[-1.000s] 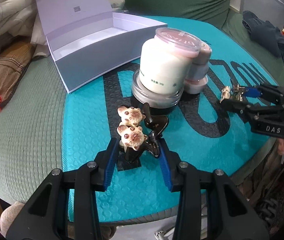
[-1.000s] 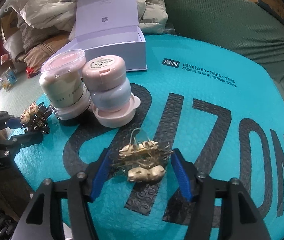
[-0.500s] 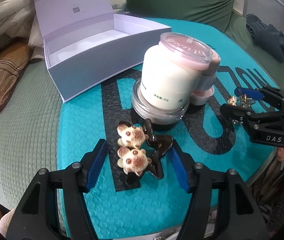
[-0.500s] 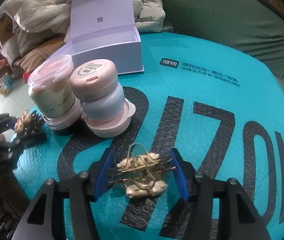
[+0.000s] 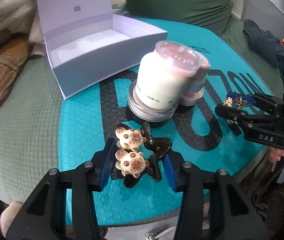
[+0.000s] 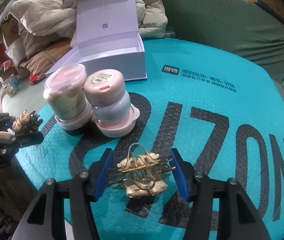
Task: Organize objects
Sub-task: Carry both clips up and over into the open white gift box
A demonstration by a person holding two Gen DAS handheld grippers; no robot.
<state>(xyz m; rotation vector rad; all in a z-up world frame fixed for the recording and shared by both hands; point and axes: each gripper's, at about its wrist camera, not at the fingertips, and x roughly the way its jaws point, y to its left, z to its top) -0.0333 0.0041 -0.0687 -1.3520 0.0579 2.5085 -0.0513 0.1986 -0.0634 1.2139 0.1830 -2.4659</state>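
Hair clip with two bear faces, black body, sits low center in the left wrist view, between my left gripper fingers. Blue pads flank it on both sides; left pad looks touching the lower bear, right pad close to the black edge, so I can't tell if it's truly clamped. Clip seems to rest on the teal bubble mailer.

Gold wire hair clip with cream charms, low center in the right wrist view, sits between my right gripper fingers. Wire tips reach both blue pads; firm grip or not, can't tell. It lies on the mailer's big black lettering.

Center of the left view: tall white jar with pink lid, stacked on a clear-rimmed jar. Just behind-right of it, a stack of pink and pale blue tubs, touching or nearly touching the white jar.

Upper left in both views: open white box, lid standing up, inside bare, sitting partly on the mailer's far edge.

Green cushion across the top. Crumpled beige bedding upper left.
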